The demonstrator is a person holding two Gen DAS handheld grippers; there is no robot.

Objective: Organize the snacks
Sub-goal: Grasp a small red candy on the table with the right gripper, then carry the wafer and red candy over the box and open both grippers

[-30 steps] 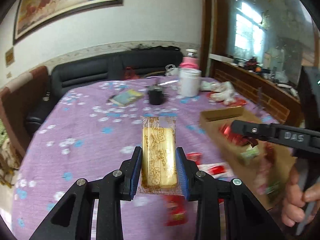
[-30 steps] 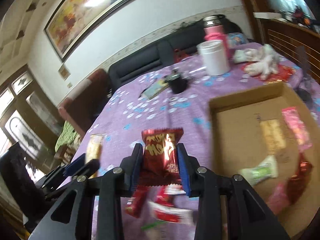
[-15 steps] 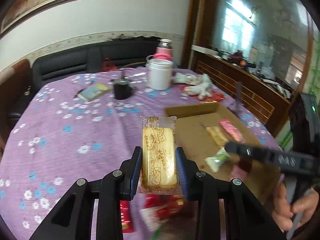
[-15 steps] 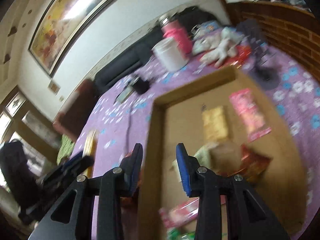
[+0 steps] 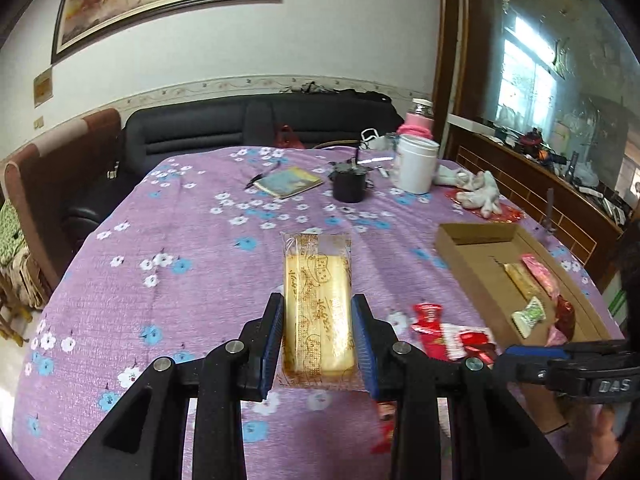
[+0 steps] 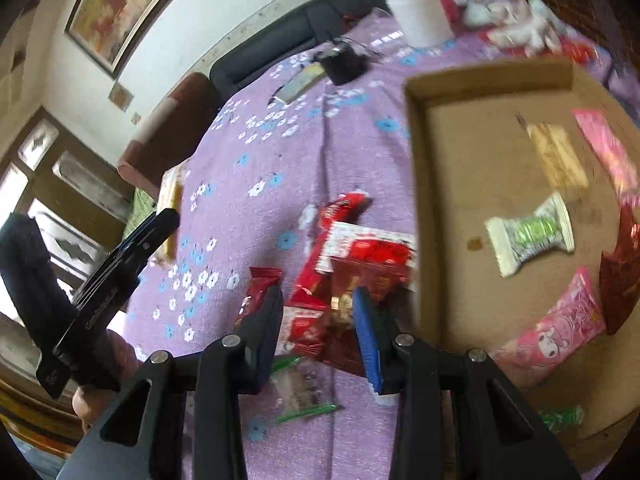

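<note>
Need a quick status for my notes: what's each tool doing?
Left tool: closed on the yellow biscuit bar in clear printed wrapper.
Right tool: above red foil packets; grip cannot be told.

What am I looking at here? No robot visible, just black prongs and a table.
There is no robot. A person carries a hand-held gripper in each hand, each with a fisheye camera looking along its two fingers. The left wrist view shows the left hand-held gripper clamped on a yellow biscuit packet. The right wrist view shows the right hand-held gripper, jaws apart above red snack packets, with nothing clearly gripped. On the purple floral tablecloth sits a cardboard tray with several snacks inside.
</note>
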